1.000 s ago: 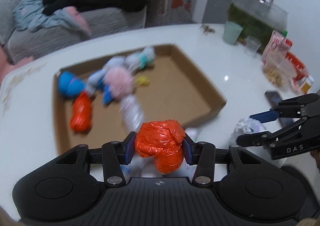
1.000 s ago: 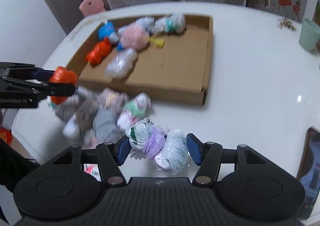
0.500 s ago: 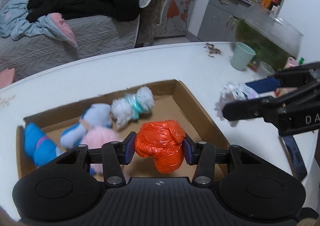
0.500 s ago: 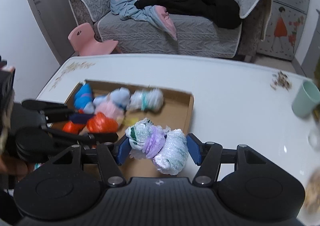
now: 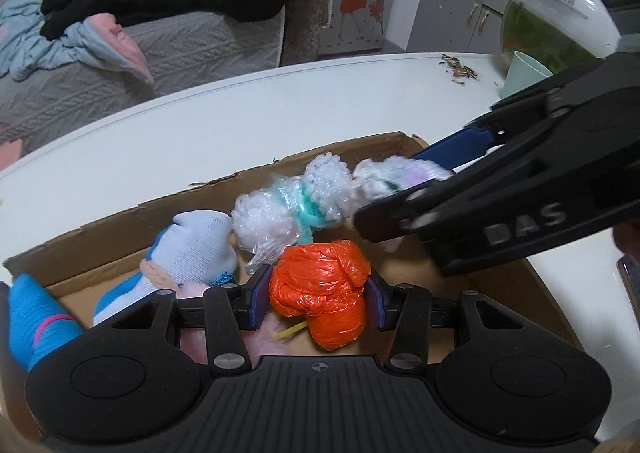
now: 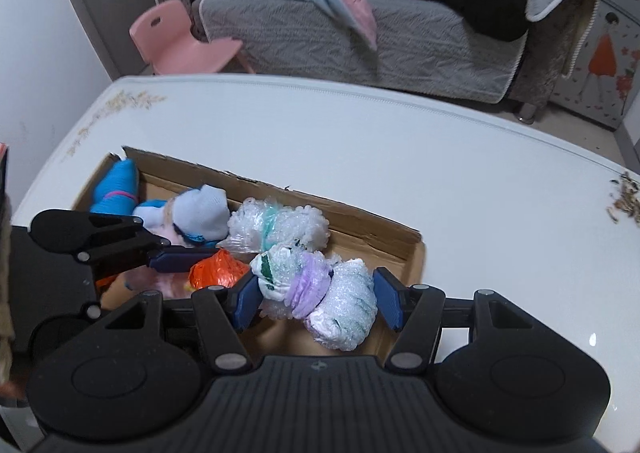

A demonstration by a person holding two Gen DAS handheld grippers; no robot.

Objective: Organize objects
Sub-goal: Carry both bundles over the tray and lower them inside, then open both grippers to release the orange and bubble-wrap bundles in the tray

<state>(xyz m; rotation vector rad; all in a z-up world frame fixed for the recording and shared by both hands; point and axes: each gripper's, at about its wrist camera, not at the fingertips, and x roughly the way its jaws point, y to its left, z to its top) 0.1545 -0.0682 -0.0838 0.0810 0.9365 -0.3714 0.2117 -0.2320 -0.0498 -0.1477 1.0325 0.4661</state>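
Note:
My left gripper (image 5: 316, 301) is shut on an orange plastic bundle (image 5: 320, 297) and holds it over the shallow cardboard tray (image 5: 120, 217). My right gripper (image 6: 316, 299) is shut on a white and purple bubble-wrap bundle (image 6: 320, 289), low over the tray's right part (image 6: 376, 229). In the left wrist view the right gripper (image 5: 400, 189) comes in from the right with its bundle (image 5: 384, 181). In the right wrist view the left gripper (image 6: 200, 261) comes in from the left with the orange bundle (image 6: 218, 271). A white and teal bundle (image 5: 288, 209), a pale blue sock roll (image 5: 192, 249) and a bright blue roll (image 5: 32, 317) lie in the tray.
The tray sits on a white table (image 6: 360, 157). A mint cup (image 5: 524, 73), a glass fish tank (image 5: 552, 25) and some scattered bits (image 5: 456, 69) stand at the table's far right. A grey sofa with clothes (image 6: 360, 13) and a pink chair (image 6: 180, 41) are beyond the table.
Both grippers have moved forward and lower over the tray, still holding their bundles. The right gripper has come closer to the left one.

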